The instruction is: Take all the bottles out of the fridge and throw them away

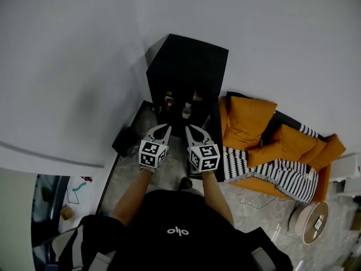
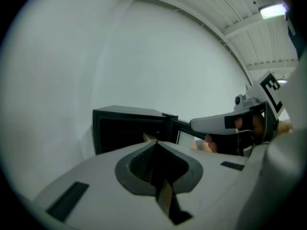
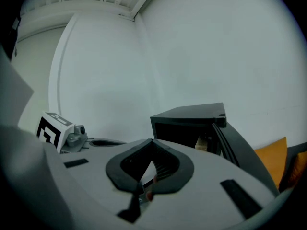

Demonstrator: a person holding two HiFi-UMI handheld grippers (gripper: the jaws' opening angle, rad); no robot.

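Note:
A small black fridge (image 1: pixel 187 72) stands open against the white wall, its door (image 1: pixel 216 130) swung to the right. Inside I make out a dark bottle with a red label (image 1: pixel 168 101), a clear bottle (image 1: pixel 186 110) and a brownish one (image 1: pixel 196 96). My left gripper (image 1: pixel 167 127) and right gripper (image 1: pixel 188 127) hover side by side just in front of the opening, both shut with nothing in them. In the left gripper view the shut jaws point at the fridge (image 2: pixel 128 127). The right gripper view has the fridge (image 3: pixel 189 122) and its door (image 3: pixel 242 150) ahead.
An orange sofa (image 1: pixel 254 130) with a black-and-white striped blanket (image 1: pixel 271 173) stands right of the fridge. A black object (image 1: pixel 125 141) lies on the floor at the left. A round wooden stool (image 1: pixel 309 222) stands at the lower right.

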